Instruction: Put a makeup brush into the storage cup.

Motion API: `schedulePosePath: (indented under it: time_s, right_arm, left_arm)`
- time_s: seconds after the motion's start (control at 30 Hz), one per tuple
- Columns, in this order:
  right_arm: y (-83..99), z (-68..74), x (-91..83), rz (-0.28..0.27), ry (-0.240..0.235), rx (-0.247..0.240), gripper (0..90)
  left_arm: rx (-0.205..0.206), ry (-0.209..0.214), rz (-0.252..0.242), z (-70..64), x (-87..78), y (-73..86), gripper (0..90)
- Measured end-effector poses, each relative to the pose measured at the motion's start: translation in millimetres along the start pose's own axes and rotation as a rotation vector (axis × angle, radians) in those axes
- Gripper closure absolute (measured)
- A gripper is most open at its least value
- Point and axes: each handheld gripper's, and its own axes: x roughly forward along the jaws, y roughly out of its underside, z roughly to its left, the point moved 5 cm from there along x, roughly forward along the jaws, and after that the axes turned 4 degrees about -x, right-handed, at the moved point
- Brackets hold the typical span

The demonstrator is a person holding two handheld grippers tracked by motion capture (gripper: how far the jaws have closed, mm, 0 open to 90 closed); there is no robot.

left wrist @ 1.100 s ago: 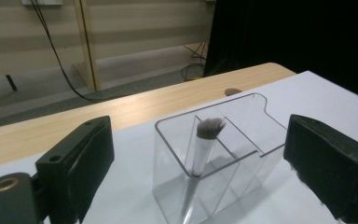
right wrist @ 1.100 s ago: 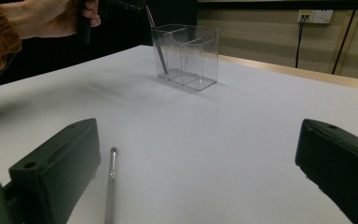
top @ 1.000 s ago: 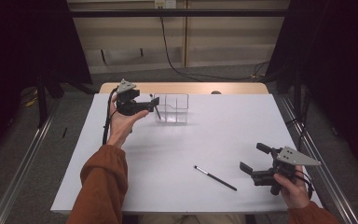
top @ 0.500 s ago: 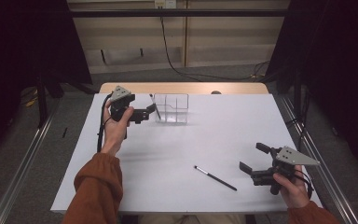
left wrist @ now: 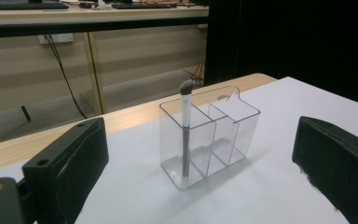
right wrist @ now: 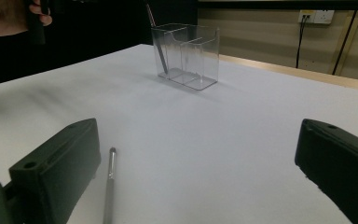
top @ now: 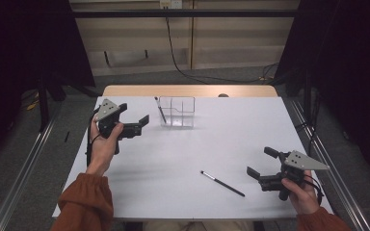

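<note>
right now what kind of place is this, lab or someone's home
Probably a lab or recording workspace, not a home: a white-covered table ringed by black curtains, a wall socket with trailing cables, and desks with keyboards behind.

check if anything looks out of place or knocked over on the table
Nothing is spilled or damaged. The clear organizer stands upright with one brush leaning in its end compartment. The only stray item is a second brush lying flat on the table near the right gripper, not yet stowed.

The white table (top: 183, 159) bears a clear organizer (top: 177, 112) and a loose brush (top: 222, 183).
</note>
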Motion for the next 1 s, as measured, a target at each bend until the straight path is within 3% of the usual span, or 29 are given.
schedulePosePath:
  time_s: [0.27,0.57,1.0]
  right_arm:
    - [0.1,0.1,-0.2,0.003,-0.002,0.000,0.0]
    - [0.2,0.2,-0.3,0.005,-0.002,-0.001,0.0]
    - [0.4,0.5,0.3,0.005,0.001,-0.003,0.0]
  left_arm:
    - [0.029,0.008,0.026,-9.1,-15.9,11.1,3.4]
    - [0.014,0.010,-0.010,-15.1,-37.5,27.7,4.0]
    - [-0.027,0.027,-0.001,-18.0,-62.3,49.2,4.3]
